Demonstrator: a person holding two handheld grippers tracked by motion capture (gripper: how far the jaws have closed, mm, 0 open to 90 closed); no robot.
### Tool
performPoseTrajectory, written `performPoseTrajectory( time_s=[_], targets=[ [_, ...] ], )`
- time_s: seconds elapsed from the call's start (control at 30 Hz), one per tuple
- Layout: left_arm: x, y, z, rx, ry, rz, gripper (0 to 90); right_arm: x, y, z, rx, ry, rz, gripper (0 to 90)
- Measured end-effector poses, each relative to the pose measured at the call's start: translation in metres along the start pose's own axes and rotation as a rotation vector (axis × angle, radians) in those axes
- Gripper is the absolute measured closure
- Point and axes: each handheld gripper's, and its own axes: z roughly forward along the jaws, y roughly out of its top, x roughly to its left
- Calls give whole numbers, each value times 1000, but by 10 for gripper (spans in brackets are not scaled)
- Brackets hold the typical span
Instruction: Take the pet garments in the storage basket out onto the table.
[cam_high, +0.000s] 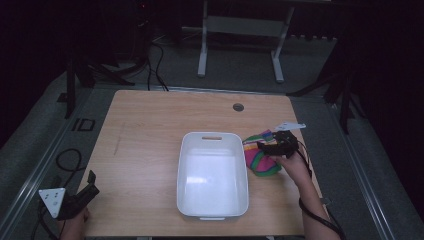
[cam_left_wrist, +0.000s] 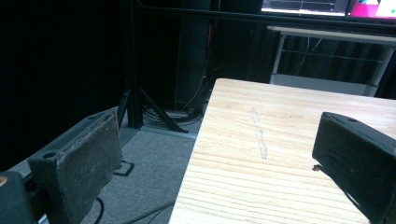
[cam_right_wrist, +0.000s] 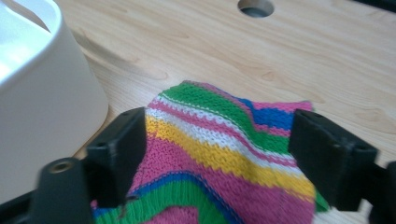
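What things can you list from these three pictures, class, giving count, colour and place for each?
Rectangular white plastic bin: one, white, middle of table.
Striped knitted cloth: one, pink, green, yellow, blue and white, beside the bin's right wall.
Light wooden table: one, tan, round hole near its far edge.
Metal desk frame: one, grey, on the floor beyond the table.
Left claw: black, open, near-left table corner.
Right claw: black, open astride the cloth.

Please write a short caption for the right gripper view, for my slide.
Open right tool over a striped multicoloured knitted cloth on the wooden table, beside a white plastic bin.
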Motion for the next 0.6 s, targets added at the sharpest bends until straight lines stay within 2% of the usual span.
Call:
performPoseTrajectory(
  time_s=[0.07, 0.17, 0.23, 0.3, 0.53, 0.6],
  targets=[
    [0, 0, 0, 0, -1, -2, 18, 0, -3, -7, -8, 21, -6, 131],
    [0, 0, 0, 0, -2, -2, 19, -1, -11, -16, -28, 25, -4, 131],
    [0, 0, 0, 0, -2, -1, 18, -3, -16, -22, -33, 56, -3, 128],
    [0, 0, 0, 1, -1, 0, 19, -4, -23, -28, -43, 61, 6, 128],
    [0, 0, 0, 0, -1, -2, 19, -9, -47, -50, -130, 0, 43, 125],
    [0, 0, 0, 0, -1, -3, 19, -10, -53, -55, -141, -13, 52, 123]
  ],
)
